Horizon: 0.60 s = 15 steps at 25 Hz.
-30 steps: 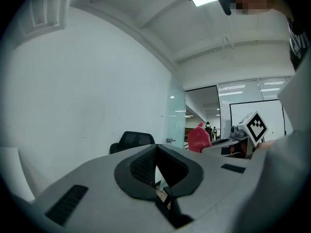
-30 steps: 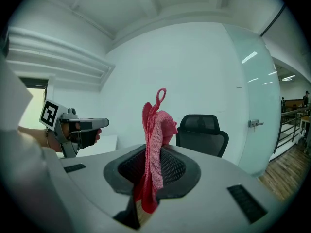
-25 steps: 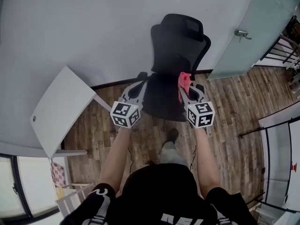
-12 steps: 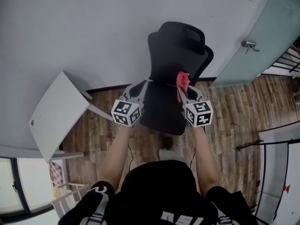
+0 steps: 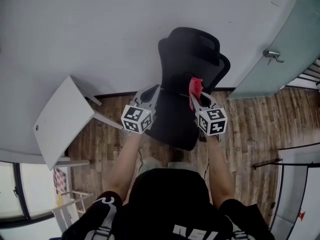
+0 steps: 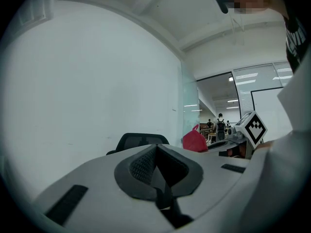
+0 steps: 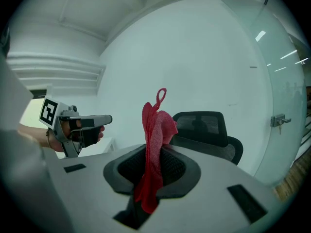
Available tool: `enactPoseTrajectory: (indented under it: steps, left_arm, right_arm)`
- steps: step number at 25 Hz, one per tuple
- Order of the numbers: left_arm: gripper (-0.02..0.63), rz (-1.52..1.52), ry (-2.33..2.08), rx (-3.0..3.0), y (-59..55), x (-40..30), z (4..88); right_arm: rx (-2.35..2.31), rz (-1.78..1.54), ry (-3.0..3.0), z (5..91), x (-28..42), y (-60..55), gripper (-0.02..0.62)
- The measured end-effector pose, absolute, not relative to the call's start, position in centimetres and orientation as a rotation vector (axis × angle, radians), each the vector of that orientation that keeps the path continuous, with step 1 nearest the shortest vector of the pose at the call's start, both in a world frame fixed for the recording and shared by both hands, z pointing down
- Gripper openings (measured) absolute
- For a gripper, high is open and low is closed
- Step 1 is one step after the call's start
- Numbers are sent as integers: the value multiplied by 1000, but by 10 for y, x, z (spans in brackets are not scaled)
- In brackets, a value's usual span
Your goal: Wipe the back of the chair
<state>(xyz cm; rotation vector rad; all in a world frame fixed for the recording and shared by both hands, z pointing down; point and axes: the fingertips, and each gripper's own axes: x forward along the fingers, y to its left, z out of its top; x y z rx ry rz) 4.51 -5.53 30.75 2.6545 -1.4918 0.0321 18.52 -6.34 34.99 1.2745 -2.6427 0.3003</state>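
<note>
We see a big pale wall [image 5: 100, 34] with a wood floor [image 5: 240, 129] below it. A glass door [image 5: 280, 44] is at the right, and the picture edge cuts it off. A black chair [image 5: 187, 59] stands close to the wall with its front to us. Its back goes straight up, tall and narrow, with the headrest on top. We cannot see its legs, because the seat and the person's arms cover them. In the left gripper view only the top of the chair peeks over the claw. A white table [image 5: 62, 121] is at the left.

The left claw [image 5: 152, 90] is closed with nothing in it, and it is over the left side of the seat. The right claw [image 5: 198, 98] is closed tight on a red cloth [image 5: 196, 85]. The cloth stands up out of the claw, long way up, with a small loop on top. Its low end hangs down between the jaws. The cloth is in front of the low part of the chair back. We cannot tell if it touches the chair.
</note>
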Motion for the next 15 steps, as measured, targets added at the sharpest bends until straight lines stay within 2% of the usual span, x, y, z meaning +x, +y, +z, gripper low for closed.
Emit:
enactPoseTrajectory:
  steps: [15]
  left_arm:
    - [21,32,-1472,2680,-89,63,310]
  right_arm:
    - [1296,326,-2626,357,200,-93,75]
